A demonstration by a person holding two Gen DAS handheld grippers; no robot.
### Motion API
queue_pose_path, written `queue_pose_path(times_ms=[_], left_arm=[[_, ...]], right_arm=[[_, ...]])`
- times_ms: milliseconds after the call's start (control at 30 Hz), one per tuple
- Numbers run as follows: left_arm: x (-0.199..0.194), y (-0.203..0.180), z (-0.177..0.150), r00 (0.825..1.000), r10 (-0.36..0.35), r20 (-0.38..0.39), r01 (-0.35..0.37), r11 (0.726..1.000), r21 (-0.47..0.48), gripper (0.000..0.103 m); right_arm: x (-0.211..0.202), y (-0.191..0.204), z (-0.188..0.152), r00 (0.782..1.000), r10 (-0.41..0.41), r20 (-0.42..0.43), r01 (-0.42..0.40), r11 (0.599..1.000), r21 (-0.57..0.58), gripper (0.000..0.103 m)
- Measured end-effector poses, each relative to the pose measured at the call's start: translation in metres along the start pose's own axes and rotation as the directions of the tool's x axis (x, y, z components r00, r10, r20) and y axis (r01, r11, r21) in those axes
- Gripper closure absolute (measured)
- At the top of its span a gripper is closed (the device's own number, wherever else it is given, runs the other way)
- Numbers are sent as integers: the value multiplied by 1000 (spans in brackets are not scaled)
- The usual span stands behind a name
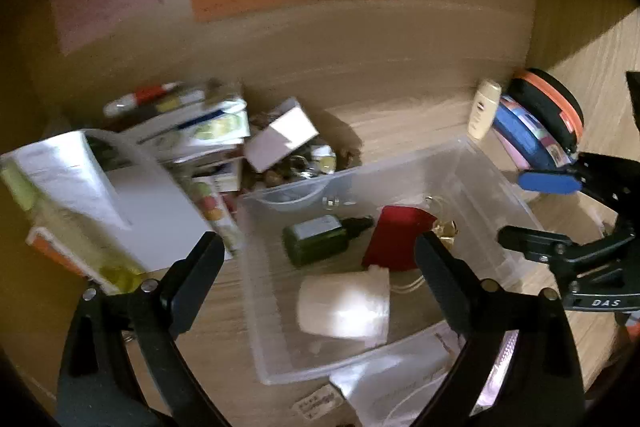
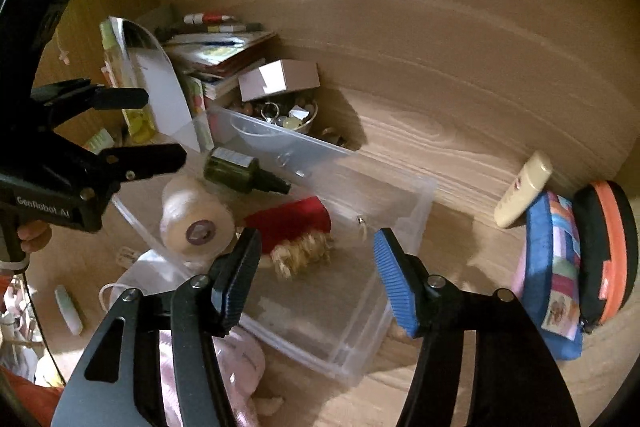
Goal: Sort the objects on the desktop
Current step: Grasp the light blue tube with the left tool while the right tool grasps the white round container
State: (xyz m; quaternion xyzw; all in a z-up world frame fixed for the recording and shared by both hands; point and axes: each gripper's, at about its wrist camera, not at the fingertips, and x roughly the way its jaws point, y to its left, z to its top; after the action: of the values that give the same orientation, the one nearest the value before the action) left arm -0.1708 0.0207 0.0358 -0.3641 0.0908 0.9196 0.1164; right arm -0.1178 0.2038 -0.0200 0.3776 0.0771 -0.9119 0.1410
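Note:
A clear plastic bin (image 1: 360, 173) (image 2: 416, 227) stands on the wooden desk. Inside lie a dark green bottle (image 1: 316, 239) (image 2: 236, 169), a red pouch (image 1: 396, 239) (image 2: 292, 221), a white roll (image 1: 344, 307) (image 2: 196, 223) and a gold tassel (image 2: 300, 255). My left gripper (image 1: 318, 239) (image 2: 164, 127) hangs over the bin's left part, open wide, with nothing between its black fingers. My right gripper (image 2: 316, 237) (image 1: 514, 209), with blue pads, is open above the bin's near right side and holds nothing.
Books and papers (image 1: 192, 131) pile up at the back left beside a bowl of trinkets (image 2: 284, 115) and a white box (image 2: 280, 79). A cream tube (image 2: 524, 191), blue pouch (image 2: 552, 267) and black-orange case (image 2: 604, 251) sit right. Pink fabric (image 2: 236, 367) lies near.

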Motion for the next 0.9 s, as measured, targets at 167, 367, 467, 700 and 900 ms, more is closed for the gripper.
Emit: queue_pose_path(times_ms=[167,367,467,700,900], left_arm=[[-28,6,-11,998,30,54,-28,999,-37,6],[-56,20,-38,996,42,79,-35,996,-87,6],[-71,19,-56,995,40,96,-32,996,-84,6],[-99,23,-111,982,163,91,-153,983,-104,6],[-93,13,-163,985,171,-15,-172,983,-64,6]], right_arm=[[-24,5,-11,999,-10,38,10,1000,1,43],[-52,21,-29,995,-24,100,25,1000,-7,29],[-61,31,-41,993,-19,114,20,1000,-8,27],[-64,55,-67,993,-32,111,37,998,-46,27],[-63,62,-89,996,-9,89,11,1000,-17,27]])
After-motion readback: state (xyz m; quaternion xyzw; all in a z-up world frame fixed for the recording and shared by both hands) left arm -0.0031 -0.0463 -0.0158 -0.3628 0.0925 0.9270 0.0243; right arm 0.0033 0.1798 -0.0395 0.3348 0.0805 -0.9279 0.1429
